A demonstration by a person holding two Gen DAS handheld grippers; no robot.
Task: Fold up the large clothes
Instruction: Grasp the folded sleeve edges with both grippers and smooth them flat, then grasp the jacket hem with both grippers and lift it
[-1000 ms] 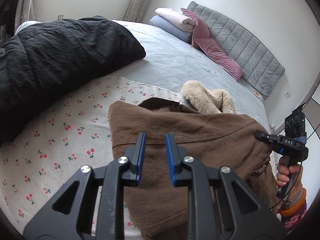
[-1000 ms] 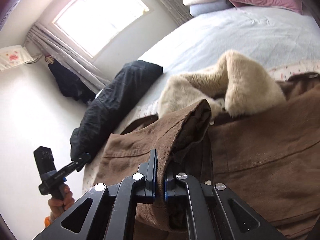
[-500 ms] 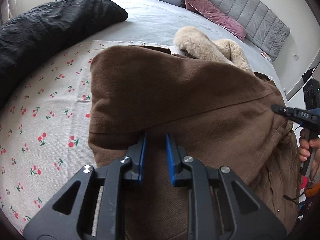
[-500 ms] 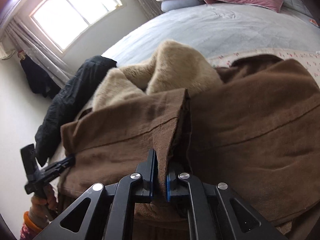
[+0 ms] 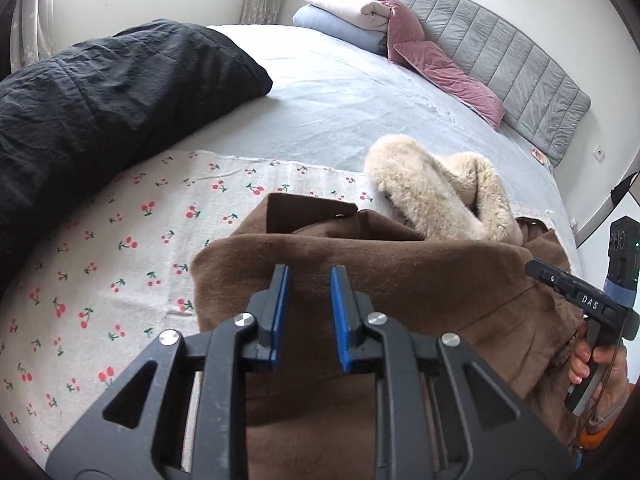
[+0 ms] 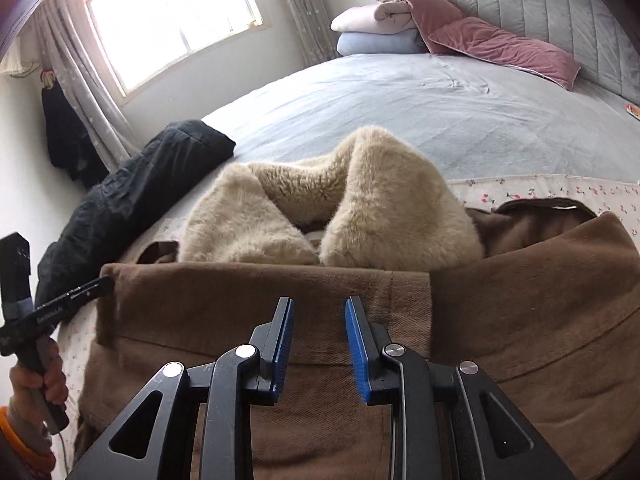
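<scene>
Brown coat (image 5: 400, 280) lies folded on cherry-print sheet (image 5: 120, 240) at bed's (image 5: 340, 92) near edge; cream fur collar (image 6: 352, 208) bunched at its far side. Coat's near part cut off by frame and hidden behind both tools. Left gripper (image 5: 308, 312): blue pads narrowly apart, nothing pinched, coat below. Right gripper (image 6: 320, 344): jaws just been opening, folded coat edge beneath, no cloth between pads. Whether fingertips touch fabric unclear. Black quilt (image 5: 100, 92) partly cropped at left. Person's hands only partly in view.

bright window (image 6: 172, 20) with grey curtains (image 6: 308, 12), quilted grey headboard (image 5: 500, 68), white walls (image 5: 160, 0)
</scene>
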